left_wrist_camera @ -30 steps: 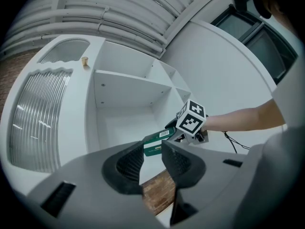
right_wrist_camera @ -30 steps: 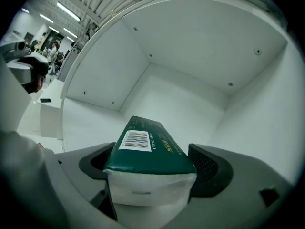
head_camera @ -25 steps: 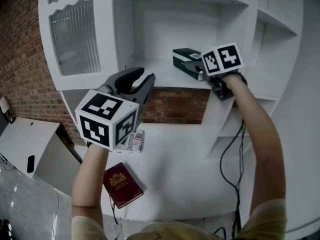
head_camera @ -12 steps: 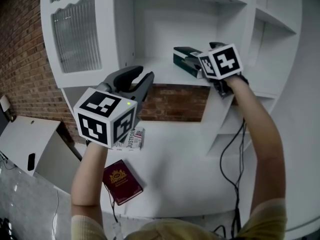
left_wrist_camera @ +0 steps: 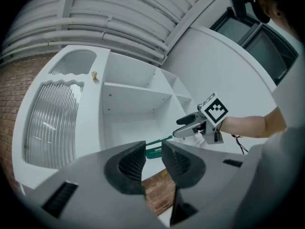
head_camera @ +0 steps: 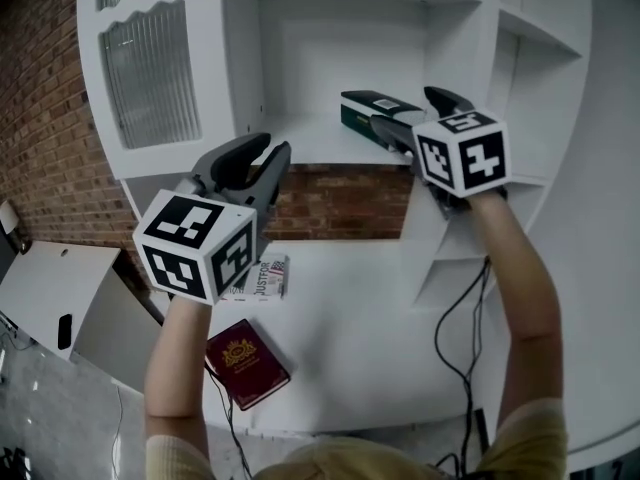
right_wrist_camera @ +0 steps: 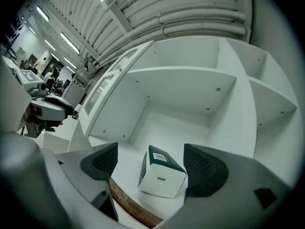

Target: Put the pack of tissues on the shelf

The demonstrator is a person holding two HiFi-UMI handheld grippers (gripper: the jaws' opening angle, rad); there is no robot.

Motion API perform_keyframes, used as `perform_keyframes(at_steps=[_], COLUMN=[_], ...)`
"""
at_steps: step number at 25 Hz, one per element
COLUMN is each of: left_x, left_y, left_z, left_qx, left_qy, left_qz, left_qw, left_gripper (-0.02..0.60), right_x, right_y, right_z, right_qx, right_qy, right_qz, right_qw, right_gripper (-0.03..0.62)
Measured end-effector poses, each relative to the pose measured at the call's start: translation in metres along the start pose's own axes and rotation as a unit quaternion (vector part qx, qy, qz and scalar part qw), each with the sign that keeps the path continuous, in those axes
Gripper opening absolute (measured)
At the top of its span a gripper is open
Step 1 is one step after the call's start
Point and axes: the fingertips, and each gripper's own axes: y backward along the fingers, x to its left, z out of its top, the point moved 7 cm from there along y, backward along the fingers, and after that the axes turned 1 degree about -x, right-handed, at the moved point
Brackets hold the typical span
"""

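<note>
Pulled back toward you since a second ago, your right gripper point(right_wrist_camera: 150, 156) no longer reaches over the pack of tissues point(head_camera: 375, 116). The pack rests on the shelf point(head_camera: 310, 140) at upper centre of the head view, near the front edge. Your right jaws stand wide apart either side of it, not touching. Your left gripper point(head_camera: 268, 148) hovers at centre left, jaws slightly parted with nothing between them. A red booklet point(head_camera: 247, 363) lies on the white counter point(head_camera: 360, 308), lower left.
</note>
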Motion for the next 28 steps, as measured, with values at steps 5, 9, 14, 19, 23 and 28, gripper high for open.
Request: perform_keyframes(at_steps=[5,9,14,19,23,28], left_x=[0.001,0.002,-0.004,-0.008,-0.016,-0.029], left_y=[0.003,0.008,0.017,0.030,0.043,0.054], left_z=[-0.006,-0.009,-0.014,-0.016,-0.014,-0.020], left_qx=[-0.008,-0.012,-0.020,-0.035,-0.047,-0.052], left_qy=[0.009,0.018,0.027,0.038,0.042,0.045], left_qz=[0.002,0.000,-0.005,-0.002,0.001,-0.002], left_qw=[0.9999,0.9998,0.9994,0.9987,0.9980,0.9976], left_gripper=[0.100,0.100,0.100,0.100,0.100,0.100], right_x=[0.008,0.020,0.041,0.058,0.072,0.084], right_y=[0.023,0.039,0.063,0.085,0.100,0.116], right_z=[-0.012,-0.022,-0.028,-0.031,-0.035,-0.048], right_qx=[-0.023,-0.037,-0.060,-0.080,-0.093,-0.101], right_qy=[-0.011,-0.022,-0.017,-0.028,-0.037,-0.068], right_qz=[0.003,0.004,0.000,0.004,0.006,-0.005], right_qw=[1.000,0.999,0.998,0.996,0.995,0.993], right_gripper=[0.431,0.430,0.430,0.430,0.428,0.381])
